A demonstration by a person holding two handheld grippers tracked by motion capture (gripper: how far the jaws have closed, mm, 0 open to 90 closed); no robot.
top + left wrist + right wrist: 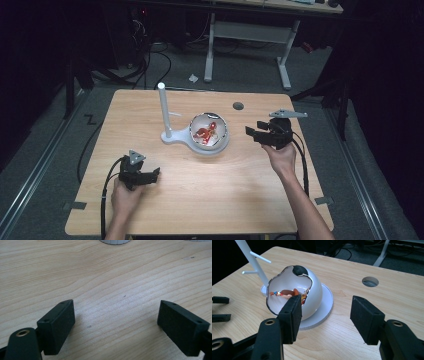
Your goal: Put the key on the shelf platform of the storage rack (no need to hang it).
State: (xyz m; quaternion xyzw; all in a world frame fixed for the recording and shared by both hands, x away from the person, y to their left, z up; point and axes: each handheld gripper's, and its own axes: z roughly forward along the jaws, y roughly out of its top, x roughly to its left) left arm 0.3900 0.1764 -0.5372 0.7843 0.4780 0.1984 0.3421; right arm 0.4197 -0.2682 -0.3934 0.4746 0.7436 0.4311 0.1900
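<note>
White eggshell bowl (210,131) sits mid-frame; right gripper (256,133), jaws spread and empty, should straddle its rim squarely before pinching.

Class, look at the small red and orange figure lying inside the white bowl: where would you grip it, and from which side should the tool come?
Grip the red and orange figure across its narrow middle, coming in through the wavy-edged opening of the white bowl, probably from above. The bowl's walls enclose it on the other sides, and it lies flat on the bottom. The right tool, open and nearest, suits best.
</note>
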